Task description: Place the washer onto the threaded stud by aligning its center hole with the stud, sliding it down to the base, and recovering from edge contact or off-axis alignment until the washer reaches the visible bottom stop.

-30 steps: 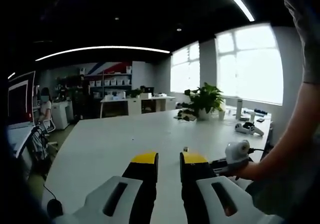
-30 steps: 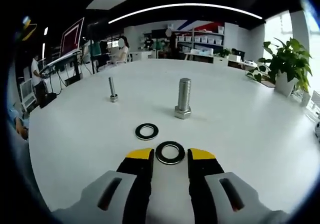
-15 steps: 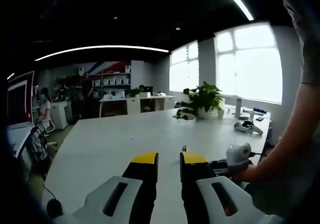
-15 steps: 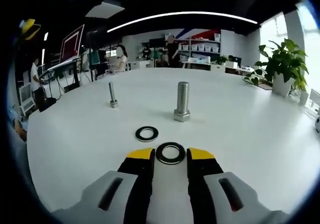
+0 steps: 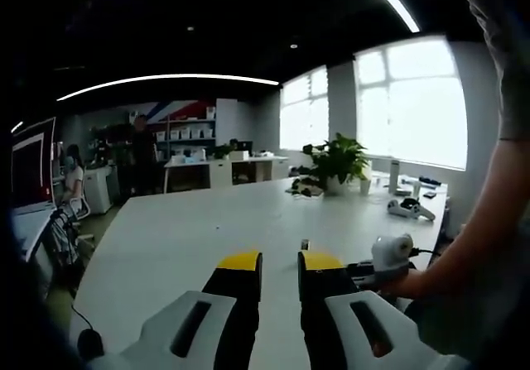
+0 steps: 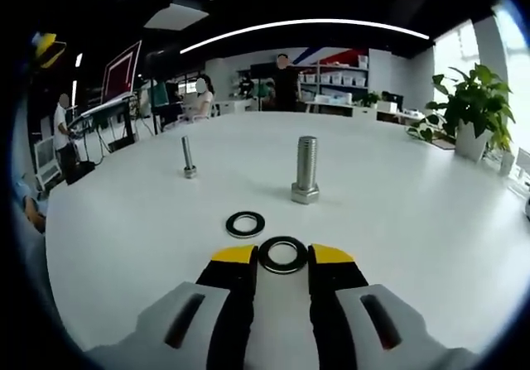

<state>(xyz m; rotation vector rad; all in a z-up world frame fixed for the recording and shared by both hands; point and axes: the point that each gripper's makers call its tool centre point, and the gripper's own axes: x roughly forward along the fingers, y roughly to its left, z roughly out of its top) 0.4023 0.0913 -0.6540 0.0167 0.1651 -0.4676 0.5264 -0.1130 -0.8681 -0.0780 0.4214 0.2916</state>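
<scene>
Washer: the near washer (image 6: 282, 254) lies flat on the white surface (image 6: 397, 213), between the yellow tips of the right tool (image 6: 282, 256); whether the tips touch its rim cannot be told.
Second washer: a like ring (image 6: 245, 223) lies flat just beyond, at 11 o'clock from the first, apart from it.
Stud: the thick threaded stud (image 6: 305, 170) stands upright on its hex base at 12 o'clock, past both washers, bare of any ring.
Thin bolt: a slim bolt (image 6: 188, 156) stands upright at 10 o'clock, well apart from the stud.
Right tool: jaws apart, level with the surface, reaching forward low.
Left tool: the left tool (image 5: 280, 262) has its jaws apart with nothing between, held above the surface.
Hand: a hand (image 5: 414, 283) at 3 o'clock in the left gripper view grips the other handle, forearm rising to the upper right.
Plant: a potted plant (image 6: 474, 109) sits at 2 o'clock on the far edge.
</scene>
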